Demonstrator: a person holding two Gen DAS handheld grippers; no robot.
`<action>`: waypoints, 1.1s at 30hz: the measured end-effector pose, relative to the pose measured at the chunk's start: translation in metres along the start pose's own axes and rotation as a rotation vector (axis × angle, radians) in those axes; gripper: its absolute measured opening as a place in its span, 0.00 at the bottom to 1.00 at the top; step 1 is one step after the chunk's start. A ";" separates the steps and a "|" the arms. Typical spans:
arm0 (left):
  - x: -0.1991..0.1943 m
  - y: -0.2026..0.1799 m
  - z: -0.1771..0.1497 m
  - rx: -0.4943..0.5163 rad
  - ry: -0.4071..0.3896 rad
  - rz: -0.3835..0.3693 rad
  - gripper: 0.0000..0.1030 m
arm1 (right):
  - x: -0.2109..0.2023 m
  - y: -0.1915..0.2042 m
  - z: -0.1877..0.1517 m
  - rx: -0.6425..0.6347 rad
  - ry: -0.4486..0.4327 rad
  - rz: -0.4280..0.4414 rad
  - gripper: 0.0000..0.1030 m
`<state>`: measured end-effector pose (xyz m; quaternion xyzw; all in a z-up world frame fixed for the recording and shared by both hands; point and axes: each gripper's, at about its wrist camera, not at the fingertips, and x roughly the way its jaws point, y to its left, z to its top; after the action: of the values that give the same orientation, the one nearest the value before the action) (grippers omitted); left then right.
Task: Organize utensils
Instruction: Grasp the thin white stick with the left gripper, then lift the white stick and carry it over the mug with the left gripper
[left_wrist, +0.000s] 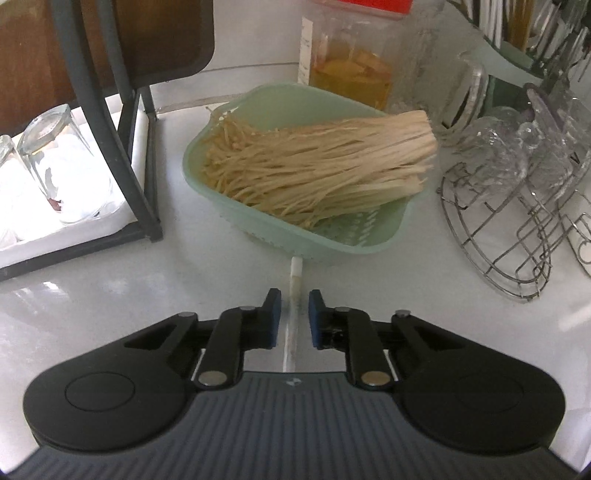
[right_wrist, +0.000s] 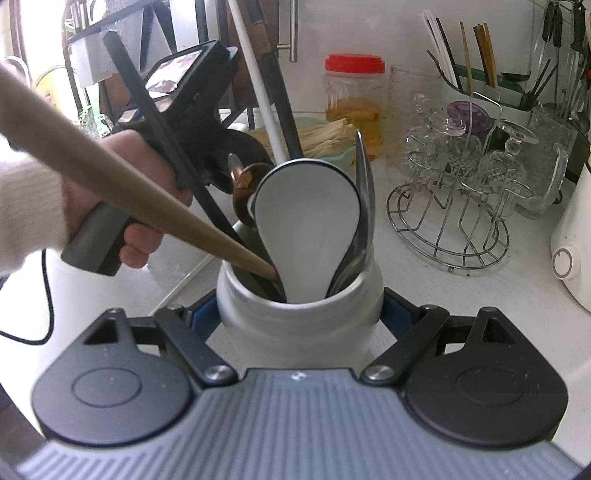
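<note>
White surface (left_wrist: 92, 314) carries everything here: one pale green colander (left_wrist: 384, 236) heaped with a bundle of enoki mushrooms (left_wrist: 314, 166), one red-lidded jar (right_wrist: 352, 99) of amber liquid behind it, one round wire rack (right_wrist: 447, 206) hung with clear glassware, and at least two upturned drinking glasses (left_wrist: 62, 166) on a white tray under a dark metal frame. One white chopstick (left_wrist: 294, 314) lies on the surface, its far end close against the colander's near wall, and the left gripper (left_wrist: 294, 317) straddles it with its jaws narrow; a slim gap shows on each side between the blue pads (left_wrist: 274, 317) and the stick, so nothing is clamped. In the right wrist view a person's hand (right_wrist: 122, 206) holds that left gripper's handle beside the jar of utensils. The right gripper (right_wrist: 299, 314) holds one white ceramic utensil jar (right_wrist: 295, 321), its blue pads pressed to either side just below the rim. Inside the jar stand one white spatula (right_wrist: 306, 225), one steel spoon (right_wrist: 364, 199), one wooden handle (right_wrist: 110, 177), a white stick (right_wrist: 258, 81), dark handles and a copper-toned piece (right_wrist: 245, 195)
</note>
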<state>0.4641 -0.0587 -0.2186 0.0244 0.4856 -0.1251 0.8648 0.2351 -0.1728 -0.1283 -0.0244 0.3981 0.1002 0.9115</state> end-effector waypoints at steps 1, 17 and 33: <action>-0.001 0.000 0.000 -0.005 0.004 0.003 0.14 | 0.000 0.000 0.000 -0.003 0.002 0.003 0.88; -0.033 0.007 -0.005 -0.035 0.029 -0.011 0.07 | 0.003 -0.001 0.006 -0.003 0.048 0.006 0.88; -0.177 0.005 -0.034 -0.083 -0.140 -0.116 0.07 | 0.005 0.002 0.009 0.017 0.063 -0.015 0.88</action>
<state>0.3489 -0.0143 -0.0875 -0.0484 0.4295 -0.1560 0.8882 0.2443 -0.1694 -0.1256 -0.0230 0.4272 0.0890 0.8994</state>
